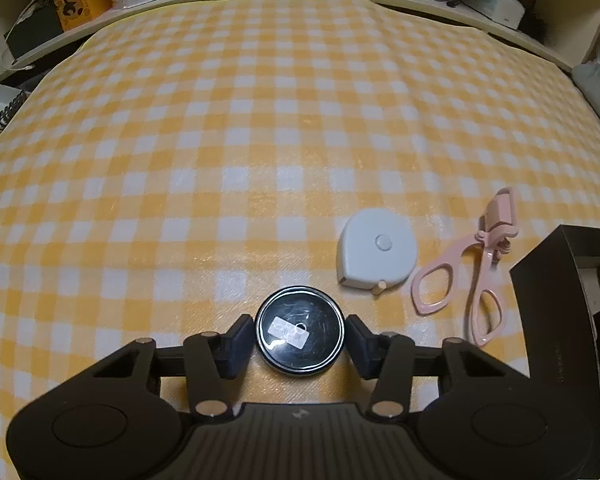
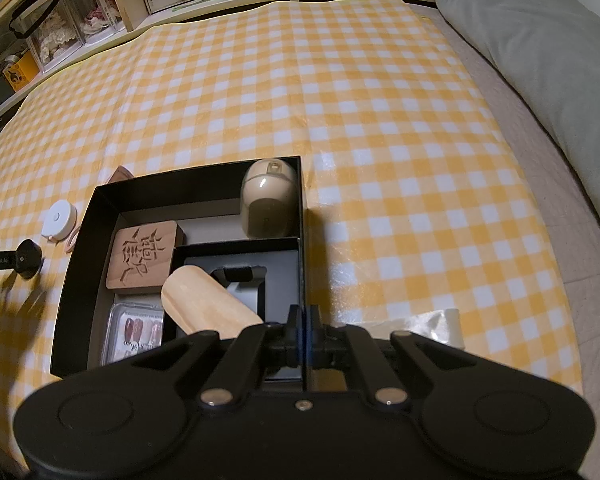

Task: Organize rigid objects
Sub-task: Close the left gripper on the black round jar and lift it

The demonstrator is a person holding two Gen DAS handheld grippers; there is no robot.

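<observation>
Now the left gripper [image 1: 300, 336] straddles a round black tin [image 1: 299, 332] that lies flat on the checked cloth [image 1: 260, 140], lid up with a small white label on its glass. Its jaws stand about half open, one pad on each side of the tin; the left pad looks to be at the rim or just off it, the right one shows a thin gap, so I judge the grip not yet made. To do this well, the pads should meet the tin's side wall at opposite ends of one diameter; on a round wall an off-centre pinch would squirt it out sideways. The pads also want to sit low, near the cloth, since the wall is shallow and a hold on the lid edge alone may slip. Closing evenly and then lifting straight should keep the cloth from dragging. Just beside, to the right, lie a white tape measure [image 1: 374, 254] and a pink eyelash curler [image 1: 472, 272], near enough that a sideways swing could knock them. The black box [image 2: 188, 196], seen at the far right of the left view, already holds a beige mouse [image 2: 268, 200], a carved wooden block [image 2: 144, 260], a nail set [image 2: 134, 332] and a wooden paddle [image 2: 204, 304]. The right gripper [image 2: 303, 334] hovers over the box's near edge with jaws pressed together and nothing between them; free floor there looks scarce, so the tin probably goes in the strip between mouse and block.
</observation>
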